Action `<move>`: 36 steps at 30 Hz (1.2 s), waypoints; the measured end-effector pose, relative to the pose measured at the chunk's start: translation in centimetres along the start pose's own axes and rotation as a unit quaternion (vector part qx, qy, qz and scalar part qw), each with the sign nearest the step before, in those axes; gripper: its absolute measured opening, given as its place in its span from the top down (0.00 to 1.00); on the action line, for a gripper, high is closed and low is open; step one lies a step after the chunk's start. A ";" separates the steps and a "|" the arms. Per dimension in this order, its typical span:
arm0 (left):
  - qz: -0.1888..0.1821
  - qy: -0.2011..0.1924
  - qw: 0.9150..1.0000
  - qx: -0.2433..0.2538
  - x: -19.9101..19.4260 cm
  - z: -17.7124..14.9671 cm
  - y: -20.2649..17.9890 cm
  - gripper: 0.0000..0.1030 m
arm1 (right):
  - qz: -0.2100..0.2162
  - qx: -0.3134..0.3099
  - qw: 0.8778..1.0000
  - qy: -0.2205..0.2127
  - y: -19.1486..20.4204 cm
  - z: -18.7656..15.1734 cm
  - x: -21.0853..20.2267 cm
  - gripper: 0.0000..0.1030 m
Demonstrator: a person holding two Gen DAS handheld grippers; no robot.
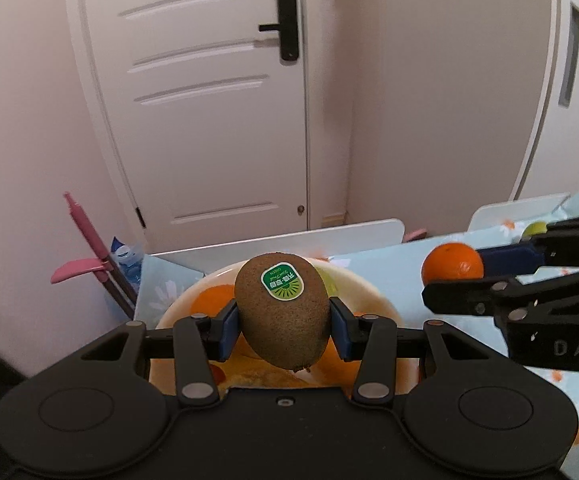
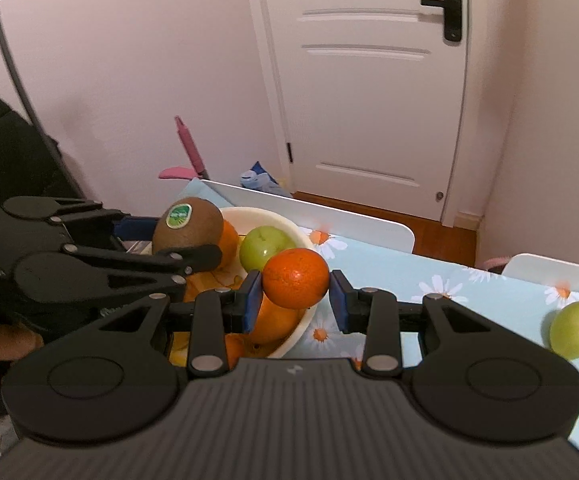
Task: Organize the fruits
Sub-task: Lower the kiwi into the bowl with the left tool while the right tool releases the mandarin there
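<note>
My left gripper (image 1: 283, 322) is shut on a brown kiwi (image 1: 282, 308) with a green sticker and holds it above the cream bowl (image 1: 373, 292). The kiwi also shows in the right wrist view (image 2: 187, 226). My right gripper (image 2: 294, 300) is shut on an orange (image 2: 295, 278), held over the bowl's right rim (image 2: 285, 222); the orange also shows in the left wrist view (image 1: 452, 266). In the bowl lie a green apple (image 2: 266, 244) and several oranges (image 2: 273, 320). A second green apple (image 2: 574, 330) lies on the table to the right.
The table has a light blue daisy-print cloth (image 2: 449, 276). White chair backs (image 2: 317, 216) stand along its far edge. A white door (image 2: 369, 80) and pink walls are behind. A pink-handled tool (image 1: 85, 240) leans left of the table.
</note>
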State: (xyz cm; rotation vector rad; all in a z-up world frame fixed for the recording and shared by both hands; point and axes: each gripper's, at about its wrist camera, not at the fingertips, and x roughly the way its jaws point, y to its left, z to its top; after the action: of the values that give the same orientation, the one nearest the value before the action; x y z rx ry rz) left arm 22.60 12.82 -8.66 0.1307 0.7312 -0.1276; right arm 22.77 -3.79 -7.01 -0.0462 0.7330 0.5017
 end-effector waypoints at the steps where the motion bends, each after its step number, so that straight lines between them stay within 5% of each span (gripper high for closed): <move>1: -0.003 0.002 1.000 0.006 0.5 -0.1 0.0 0.52 | -0.004 0.004 1.000 0.000 0.0 0.0 0.2 0.51; 8: -0.014 0.015 1.000 0.019 2.8 -0.7 0.7 0.49 | -0.020 0.022 1.000 0.006 0.2 0.1 1.0 0.51; 12: -0.010 -0.018 1.000 0.019 1.6 -0.8 1.0 0.10 | -0.021 0.022 0.999 0.010 0.0 0.3 1.3 0.51; 36: 0.072 0.003 0.995 -0.074 -4.3 -3.7 2.5 0.09 | 0.044 -0.040 0.997 0.051 -1.1 2.1 5.6 0.51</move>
State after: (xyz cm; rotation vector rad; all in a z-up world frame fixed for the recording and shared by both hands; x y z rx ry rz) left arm 17.38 16.23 -8.35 0.0412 0.7330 0.0640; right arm 28.18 -1.96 -9.23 -0.1159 0.8163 0.6166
